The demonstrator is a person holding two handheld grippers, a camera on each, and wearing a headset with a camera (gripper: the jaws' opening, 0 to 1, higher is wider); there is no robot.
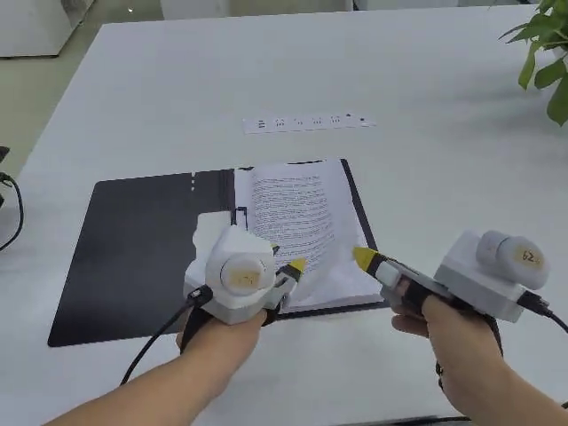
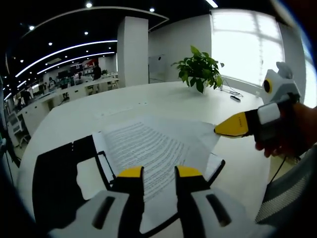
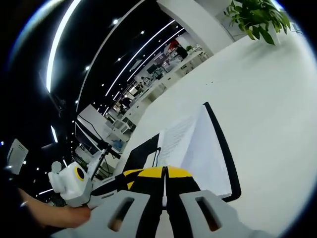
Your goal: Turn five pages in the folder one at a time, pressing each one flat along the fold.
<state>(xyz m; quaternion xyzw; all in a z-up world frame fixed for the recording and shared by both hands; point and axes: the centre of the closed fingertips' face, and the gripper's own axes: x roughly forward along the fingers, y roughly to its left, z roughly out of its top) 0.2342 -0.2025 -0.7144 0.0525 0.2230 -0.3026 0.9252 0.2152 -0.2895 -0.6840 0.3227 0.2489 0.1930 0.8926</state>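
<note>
Reaching in from the near edge of the desk (image 1: 266, 62), the person's left hand (image 1: 222, 330) is holding the left gripper (image 1: 294, 265) low over the bottom edge of the open folder (image 1: 133, 257), close to its spine. Its yellow tips are pointing right across the printed page (image 1: 293, 209). In the left gripper view those jaws are standing apart with a clear gap and nothing in it.

The right hand (image 1: 453, 342) is angling the right gripper (image 1: 362, 257) in from the right. Its tip is aiming left at the page's outer lower edge, which is curling up off the stack. Its jaws are pressing together (the right gripper view shows the two yellow tips meeting along a thin seam). Whether a sheet is caught between them cannot be told. The two grippers are sitting near each other, tips facing, with the raised page edge between them.

The folder is lying at the near middle of the desk, with its black cover spread to the left and its pages on the right. Its right border is showing as a dark strip beside the paper. White desk is running open to the right of the folder and beyond its far edge, up to a power strip (image 1: 306, 122). A potted plant (image 1: 546, 53) is standing at the far right, and a dark cable (image 1: 11, 209) is showing at the left edge.
</note>
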